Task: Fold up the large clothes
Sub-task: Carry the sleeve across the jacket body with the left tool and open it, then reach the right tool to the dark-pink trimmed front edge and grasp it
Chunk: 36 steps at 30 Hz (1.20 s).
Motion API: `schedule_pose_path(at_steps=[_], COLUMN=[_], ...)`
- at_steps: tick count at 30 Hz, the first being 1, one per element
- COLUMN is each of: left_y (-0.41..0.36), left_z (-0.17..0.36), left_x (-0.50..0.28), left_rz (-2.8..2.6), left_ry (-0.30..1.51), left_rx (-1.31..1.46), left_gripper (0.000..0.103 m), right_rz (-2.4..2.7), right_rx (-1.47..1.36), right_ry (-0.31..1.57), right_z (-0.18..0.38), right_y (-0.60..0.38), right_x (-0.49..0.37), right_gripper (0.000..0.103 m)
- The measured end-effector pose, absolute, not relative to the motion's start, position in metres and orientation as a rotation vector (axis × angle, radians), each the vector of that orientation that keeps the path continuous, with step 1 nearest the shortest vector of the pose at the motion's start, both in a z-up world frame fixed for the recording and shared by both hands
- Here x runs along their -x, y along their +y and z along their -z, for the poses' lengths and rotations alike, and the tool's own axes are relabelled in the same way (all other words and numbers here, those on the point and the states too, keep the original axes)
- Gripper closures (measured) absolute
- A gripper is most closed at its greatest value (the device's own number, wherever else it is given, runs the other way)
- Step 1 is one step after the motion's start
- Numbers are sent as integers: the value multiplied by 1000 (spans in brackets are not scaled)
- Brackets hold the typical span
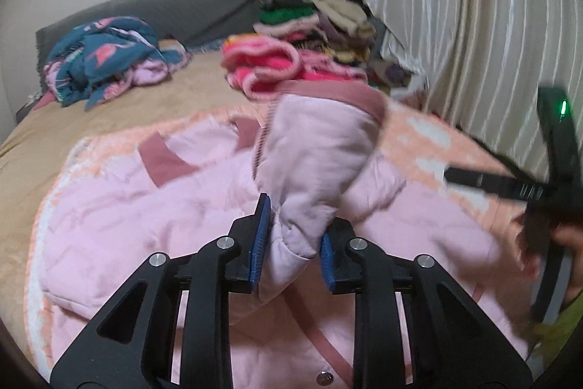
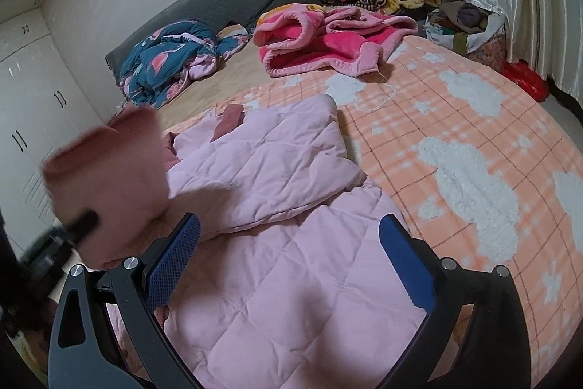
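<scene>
Sleeve (image 1: 313,163) pinched in left gripper (image 1: 291,243), right gripper (image 2: 288,265) wide open, empty above jacket (image 2: 291,298); lay sleeve flat across it.

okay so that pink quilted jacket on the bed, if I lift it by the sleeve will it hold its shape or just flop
Likely floppy: the sleeve pinched in the left tongs already bends over. The pink quilted jacket looks puffy, so probably light. The body would probably trail and drag across the orange blanket.
</scene>
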<state>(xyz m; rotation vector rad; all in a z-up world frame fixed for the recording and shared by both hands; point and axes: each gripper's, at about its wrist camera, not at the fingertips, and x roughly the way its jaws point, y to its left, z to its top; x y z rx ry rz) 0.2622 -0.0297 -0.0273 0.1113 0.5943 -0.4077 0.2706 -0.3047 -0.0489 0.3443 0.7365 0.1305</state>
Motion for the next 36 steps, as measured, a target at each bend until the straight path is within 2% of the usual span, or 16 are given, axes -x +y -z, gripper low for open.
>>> schedule_pose_path(at_steps=[3,5,6,7,11,13,15,19,26,36], left_y=[-44,-51,-56,-58,-57,-53,-46,-21,50,148], left_z=[41,48,54,57,74,70,61,38,25,19], left_x=[-259,-258,-258,-259,-265,-265,-261,-259,-281,-294], left_rz=[411,429,452,460,487,507,544,579,376,48], left_ry=[612,636,668,693,799,828,830,784,747,700], left_rx=[-180,-204,-220,-235,-257,-245,-213,-65,110,212], left_gripper=[83,72,54,42,36,17,9,9,9,9], right_rz=[-128,-129,-134,-137,-153,-157,-162,-189,-301,-375], right_rx=[-344,-351,-358,-363,-369,-371,-386,-405,-438,-479], right_ry=[729,726,729,731,739,740,741,751,873,981], right_z=[45,44,43,43,39,37,35,34,61,97], right_y=[-307,-309,-310,-311,-310,-310,-310,-303,-264,-220], right_x=[-271,-271,-271,-271,-271,-271,-272,-275,-288,-299], right_gripper=[5,5,5,5,5,5,5,5,5,5])
